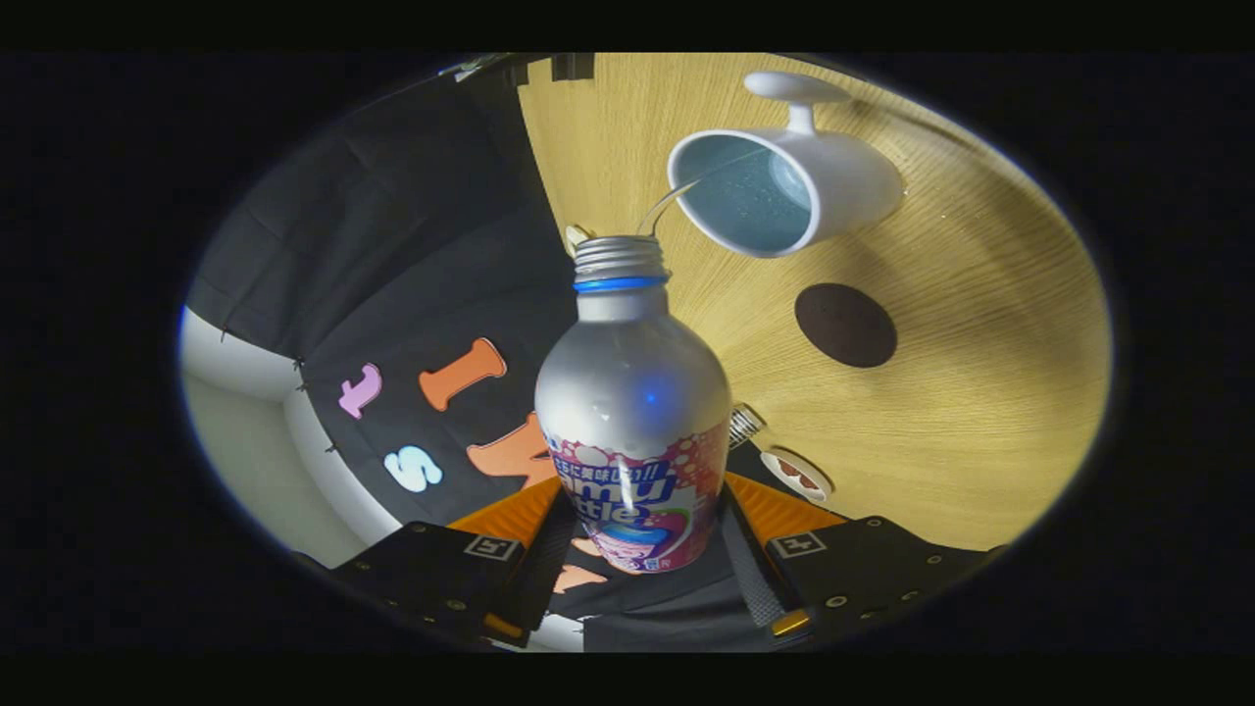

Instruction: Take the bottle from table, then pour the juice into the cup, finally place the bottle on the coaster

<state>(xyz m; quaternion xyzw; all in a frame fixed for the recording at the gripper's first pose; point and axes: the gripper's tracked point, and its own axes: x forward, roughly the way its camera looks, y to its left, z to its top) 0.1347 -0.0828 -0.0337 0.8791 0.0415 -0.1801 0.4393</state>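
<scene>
Gripper [639, 505]: two fingers, mirror-matched, closed on either side of the bottle [632, 412].

- Each finger starts as a broad, flat block, at 7 and 5 o'clock from the bottle's base.
- Small round screws [836, 600] dot the top face of both blocks, several per side, set near the edges.
- One square tag [493, 547] with a pale border and blocky inner pattern sits at the left block's inner corner. Its twin [799, 542] is on the right block.
- A wedge-shaped panel rises from each block toward 12 o'clock, narrowing.
- The inner faces carry long ribbed strips [753, 580] with a fine crosswise texture.
- A small tab sits at the foot of each strip.
</scene>
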